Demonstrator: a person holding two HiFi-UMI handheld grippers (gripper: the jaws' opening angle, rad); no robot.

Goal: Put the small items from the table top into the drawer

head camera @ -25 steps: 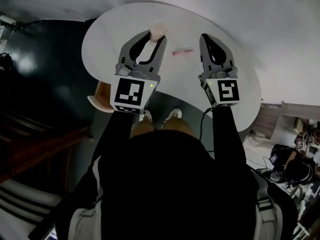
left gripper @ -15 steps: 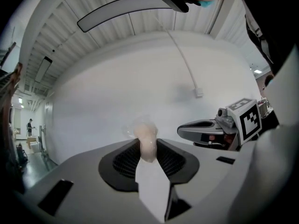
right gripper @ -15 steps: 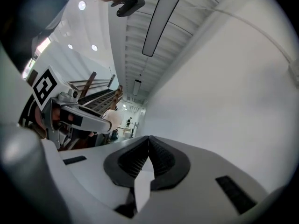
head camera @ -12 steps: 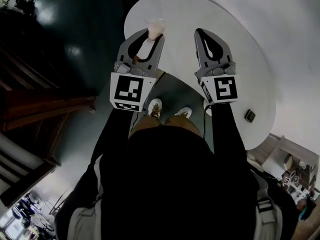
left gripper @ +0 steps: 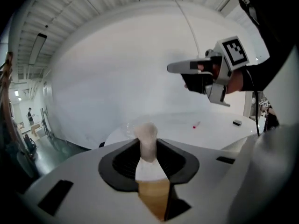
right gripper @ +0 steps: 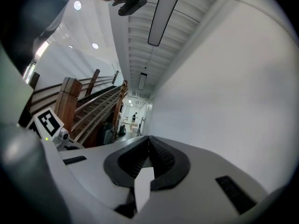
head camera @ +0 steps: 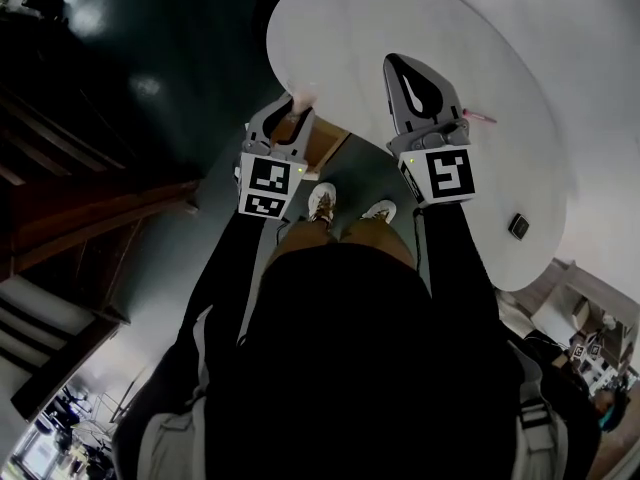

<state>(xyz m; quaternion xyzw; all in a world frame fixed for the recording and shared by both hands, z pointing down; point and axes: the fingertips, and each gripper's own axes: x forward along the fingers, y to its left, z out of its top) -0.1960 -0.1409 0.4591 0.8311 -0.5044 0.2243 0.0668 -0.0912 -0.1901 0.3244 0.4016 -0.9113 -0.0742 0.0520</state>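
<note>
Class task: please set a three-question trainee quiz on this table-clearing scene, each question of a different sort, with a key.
1. Pick one: the left tool grips A a pale pinkish item, B a spoon, C nothing.
2. True or false: the right tool is shut and empty.
3. Fill in: the pink pen and the small dark item lie on the white ____.
Key: 1 A; 2 true; 3 table.
</note>
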